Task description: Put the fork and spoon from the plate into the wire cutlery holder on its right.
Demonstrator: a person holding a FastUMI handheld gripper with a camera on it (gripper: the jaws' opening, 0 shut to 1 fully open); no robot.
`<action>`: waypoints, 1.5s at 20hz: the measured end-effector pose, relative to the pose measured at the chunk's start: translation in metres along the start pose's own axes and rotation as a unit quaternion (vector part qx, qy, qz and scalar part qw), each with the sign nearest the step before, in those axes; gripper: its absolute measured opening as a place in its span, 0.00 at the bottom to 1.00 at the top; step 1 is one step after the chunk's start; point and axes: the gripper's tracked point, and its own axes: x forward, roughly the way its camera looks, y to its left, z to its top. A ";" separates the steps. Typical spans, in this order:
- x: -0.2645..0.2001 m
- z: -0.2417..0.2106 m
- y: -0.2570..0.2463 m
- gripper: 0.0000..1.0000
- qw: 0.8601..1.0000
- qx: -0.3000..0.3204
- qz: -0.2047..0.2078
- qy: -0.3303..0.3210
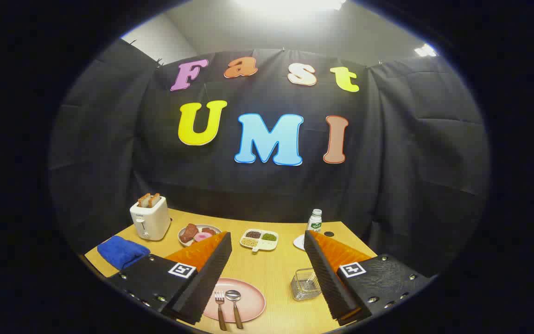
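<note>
Two utensils, fork (220, 304) and spoon (234, 301), lie side by side on the pink plate (251, 297), handles pointing back toward you, just inside your gripper's (267, 273) left finger; its fingers spread wide, empty, wire cutlery holder (305, 284) by the right finger

Fork (220, 306) and spoon (234, 304) side by side on pink plate (251, 297), wooden handles toward six o'clock; clear wire cutlery holder (305, 284) upright at plate's three o'clock
</note>
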 end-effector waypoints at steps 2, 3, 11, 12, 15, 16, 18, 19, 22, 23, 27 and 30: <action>-0.003 -0.005 0.002 0.97 1.000 0.003 0.005 0.007; -0.003 -0.009 0.002 0.97 1.000 0.004 0.007 0.014; 0.008 -0.034 0.009 0.97 0.994 0.081 0.036 0.056; 0.012 -0.037 0.009 0.97 0.994 0.083 0.037 0.060; 0.023 -0.049 0.006 0.97 0.994 0.073 0.033 0.076; 0.025 -0.055 0.007 0.97 0.993 0.070 0.034 0.083; 0.031 -0.071 0.012 0.97 0.992 0.057 0.040 0.103; 0.034 -0.081 0.013 0.96 0.992 0.047 0.040 0.113; 0.041 -0.115 0.025 0.74 0.986 0.025 0.057 0.158; 0.042 -0.130 0.032 0.66 0.982 0.022 0.067 0.175; 0.040 -0.187 0.052 0.61 0.963 0.007 0.101 0.250; 0.038 -0.221 0.060 0.61 0.948 -0.009 0.116 0.296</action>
